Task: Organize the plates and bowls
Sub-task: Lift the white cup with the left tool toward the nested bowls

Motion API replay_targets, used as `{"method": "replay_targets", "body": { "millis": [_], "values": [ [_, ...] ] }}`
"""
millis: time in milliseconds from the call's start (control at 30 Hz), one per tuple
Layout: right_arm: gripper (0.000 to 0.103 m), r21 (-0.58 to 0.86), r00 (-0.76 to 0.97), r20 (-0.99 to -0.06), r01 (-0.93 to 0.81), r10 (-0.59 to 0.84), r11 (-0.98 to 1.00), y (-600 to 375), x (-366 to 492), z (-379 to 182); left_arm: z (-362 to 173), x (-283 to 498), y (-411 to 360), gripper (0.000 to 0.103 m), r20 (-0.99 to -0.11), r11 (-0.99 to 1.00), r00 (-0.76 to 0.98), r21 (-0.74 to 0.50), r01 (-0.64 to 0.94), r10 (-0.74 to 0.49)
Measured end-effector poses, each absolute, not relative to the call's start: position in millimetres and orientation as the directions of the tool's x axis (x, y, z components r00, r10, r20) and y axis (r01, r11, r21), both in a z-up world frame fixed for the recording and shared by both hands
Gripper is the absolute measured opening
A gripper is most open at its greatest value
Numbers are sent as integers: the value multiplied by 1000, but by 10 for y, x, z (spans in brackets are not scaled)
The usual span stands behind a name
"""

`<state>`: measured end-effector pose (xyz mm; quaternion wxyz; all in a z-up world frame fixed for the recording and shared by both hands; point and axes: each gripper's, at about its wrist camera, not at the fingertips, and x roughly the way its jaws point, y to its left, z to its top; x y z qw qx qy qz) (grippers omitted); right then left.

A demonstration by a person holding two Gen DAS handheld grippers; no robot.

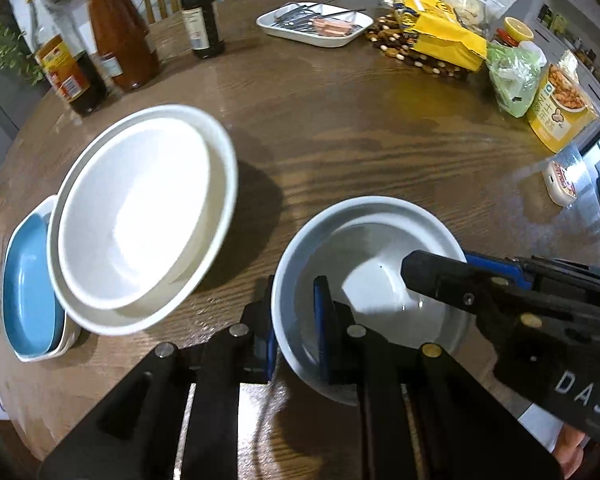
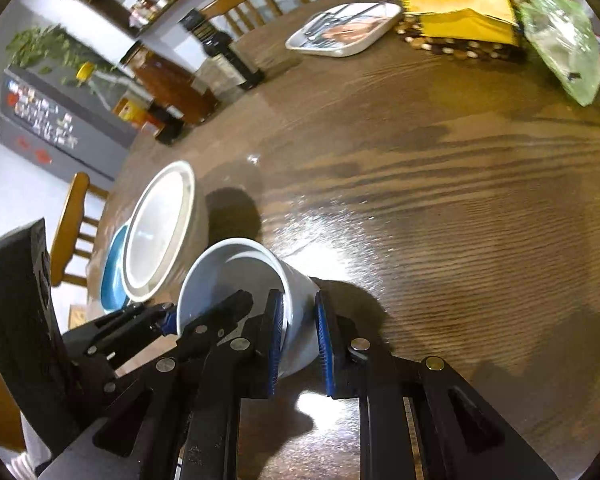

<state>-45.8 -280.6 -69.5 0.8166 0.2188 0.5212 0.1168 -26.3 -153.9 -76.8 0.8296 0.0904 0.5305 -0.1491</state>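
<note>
The left tongs pinch the near rim of a small white bowl, one blue pad outside the wall and one inside. The right tongs straddle the same bowl's opposite wall, one pad inside touching the rim, the outer pad a little off the wall, so whether they grip is unclear. In the right wrist view the bowl tilts, its mouth facing left toward the left tongs. The right tongs' body reaches over the bowl, lettered "DAS".

Just left of the bowl, two nested white bowls sit mouth up, overlapping a blue dish stacked in a white one.

Farther out on the dark wood-grain counter stand sauce bottles, a white tray of cutlery, a yellow bag and a snack box; their print is unreadable. Wooden chairs and shelves ring the room.
</note>
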Motion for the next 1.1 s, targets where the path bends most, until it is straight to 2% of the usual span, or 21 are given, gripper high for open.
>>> {"method": "replay_targets", "body": {
  "millis": [467,1100],
  "values": [
    [18,445,406,-812,-33,419,895,-2567,-433,-686,-771,-359,-1375,14,-896,956,423,-5,293,-134],
    [18,478,374,-801,-70,467,876,-2449,-443,-693,-706,-440,-1290,13,-876,962,465,7,274,-126]
  ]
}}
